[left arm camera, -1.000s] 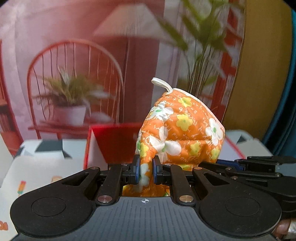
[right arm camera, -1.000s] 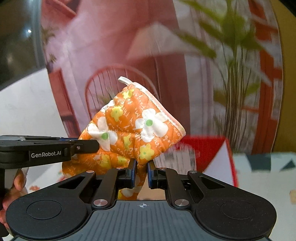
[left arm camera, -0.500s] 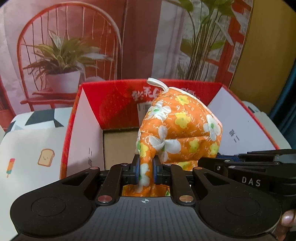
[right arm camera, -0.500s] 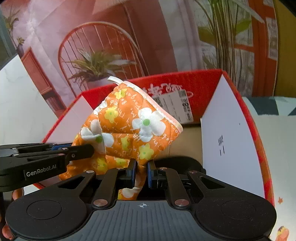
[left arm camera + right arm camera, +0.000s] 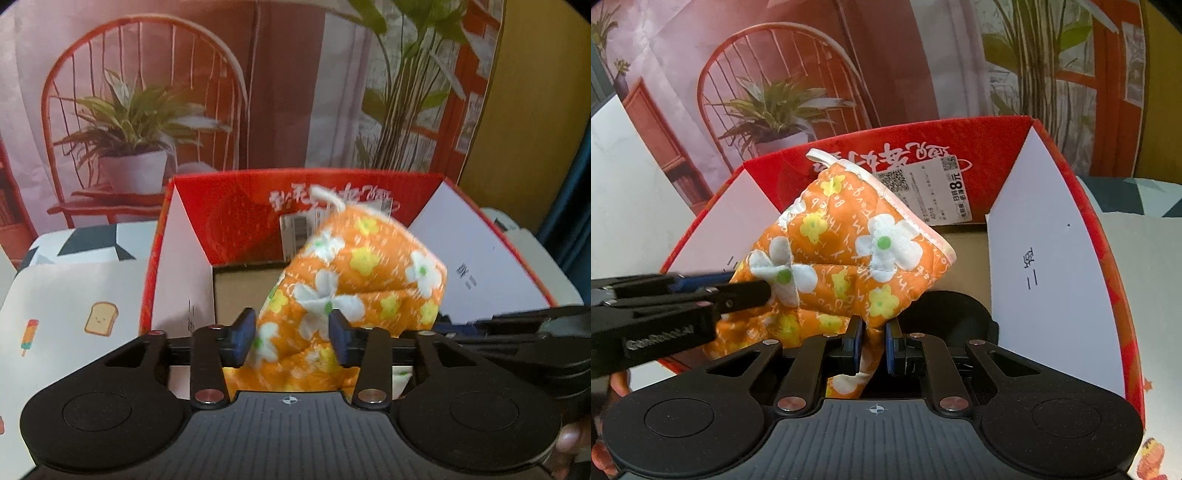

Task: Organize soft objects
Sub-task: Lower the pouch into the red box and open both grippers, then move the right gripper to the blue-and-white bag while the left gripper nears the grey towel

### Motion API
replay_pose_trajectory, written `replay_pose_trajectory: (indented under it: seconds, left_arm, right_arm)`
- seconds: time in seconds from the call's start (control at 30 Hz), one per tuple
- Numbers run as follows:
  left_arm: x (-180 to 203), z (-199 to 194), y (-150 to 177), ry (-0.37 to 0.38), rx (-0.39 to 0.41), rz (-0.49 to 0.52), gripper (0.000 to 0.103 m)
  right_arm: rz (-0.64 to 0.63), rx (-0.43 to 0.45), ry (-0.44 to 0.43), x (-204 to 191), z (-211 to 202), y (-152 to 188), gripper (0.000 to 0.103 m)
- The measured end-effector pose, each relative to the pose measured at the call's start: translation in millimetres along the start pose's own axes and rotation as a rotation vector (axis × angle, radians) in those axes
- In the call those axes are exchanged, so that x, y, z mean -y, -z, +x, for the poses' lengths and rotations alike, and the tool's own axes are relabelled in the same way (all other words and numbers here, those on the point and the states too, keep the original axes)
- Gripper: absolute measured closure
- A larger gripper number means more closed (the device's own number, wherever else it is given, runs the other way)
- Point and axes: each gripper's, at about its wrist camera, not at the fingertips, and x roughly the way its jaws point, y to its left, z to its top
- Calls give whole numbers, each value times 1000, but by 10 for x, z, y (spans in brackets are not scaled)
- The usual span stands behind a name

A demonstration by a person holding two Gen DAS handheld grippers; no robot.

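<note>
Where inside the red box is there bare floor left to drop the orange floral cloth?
Bare brown floor shows in the red box behind the orange floral cloth, below the back wall's label, and beside the left white flap. Near the right flap, a dark object fills the floor. The left gripper is open; the right gripper pinches the cloth.

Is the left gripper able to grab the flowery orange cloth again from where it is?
Probably yes. The left gripper stands open with the orange cloth right between its fingers, and nothing blocks it.
</note>
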Motion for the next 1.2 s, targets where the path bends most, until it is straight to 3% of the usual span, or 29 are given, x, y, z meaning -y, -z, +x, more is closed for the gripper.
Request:
replay_pose_trajectory:
  seconds: [0.13,0.2,0.37,0.47,0.53,0.57,0.63,0.7,1.2]
  left_arm:
    - [28,-135,-20,0,55,-3,47]
    - [39,-209,-21,-5,81,0,47]
    - [68,-387,4,-25,129,5,44]
    - [50,-530,38,-35,161,13,32]
    - [43,-631,70,-49,184,21,12]
    - [40,-685,90,-59,195,22,7]
    - [32,-795,134,-70,219,22,3]
    - [33,-886,170,-77,224,20,2]
    - [162,-1541,704,-154,270,1,0]
  right_arm:
    - [-16,15,53,-40,-39,16,81]
    - [-33,51,79,-65,-106,17,79]
    - [-115,141,129,-171,-338,38,61]
    - [-151,182,142,-214,-480,70,43]
    - [-167,206,154,-240,-568,103,29]
    - [-172,218,160,-252,-614,125,24]
    - [-174,233,159,-272,-689,163,7]
    - [-176,245,148,-282,-777,205,0]
    - [-133,337,81,-229,-1426,678,0]
